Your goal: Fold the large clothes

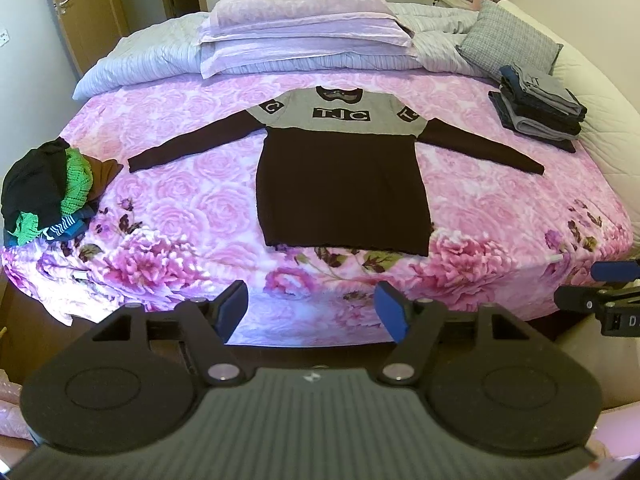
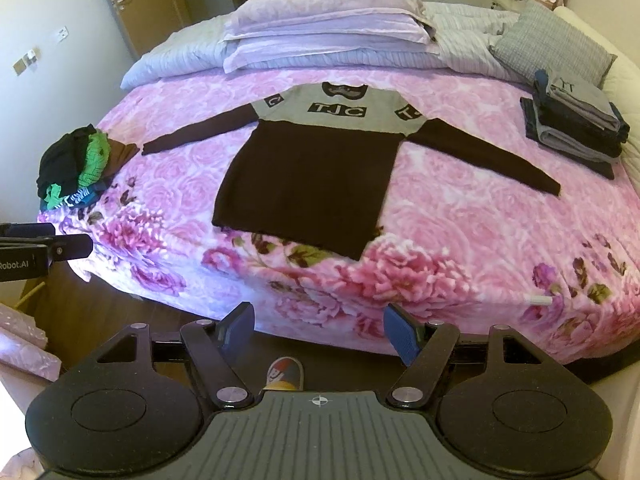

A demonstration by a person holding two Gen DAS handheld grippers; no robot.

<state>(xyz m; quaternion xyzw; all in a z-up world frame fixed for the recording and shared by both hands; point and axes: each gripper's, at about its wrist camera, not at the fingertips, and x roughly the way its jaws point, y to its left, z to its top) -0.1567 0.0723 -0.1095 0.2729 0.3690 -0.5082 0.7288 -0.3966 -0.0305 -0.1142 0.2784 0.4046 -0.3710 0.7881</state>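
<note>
A long-sleeved sweater [image 1: 344,188] [image 2: 308,184], dark brown with a grey "TJC" yoke, lies flat on the pink floral bedspread [image 1: 180,200] [image 2: 460,240], sleeves spread out to both sides, hem toward me. My left gripper [image 1: 314,312] hovers open off the foot of the bed, below the hem, with nothing between its blue pads. My right gripper [image 2: 320,330] is open too, held back over the floor in front of the bed, right of the left one. Each gripper shows at the edge of the other's view.
A heap of unfolded clothes [image 1: 48,188] [image 2: 80,164], black and green, sits at the bed's left edge. A stack of folded garments [image 1: 540,104] [image 2: 576,120] rests at the right. Pillows [image 1: 304,28] and a grey cushion [image 1: 508,36] lie at the head. A slipper [image 2: 284,374] is on the floor.
</note>
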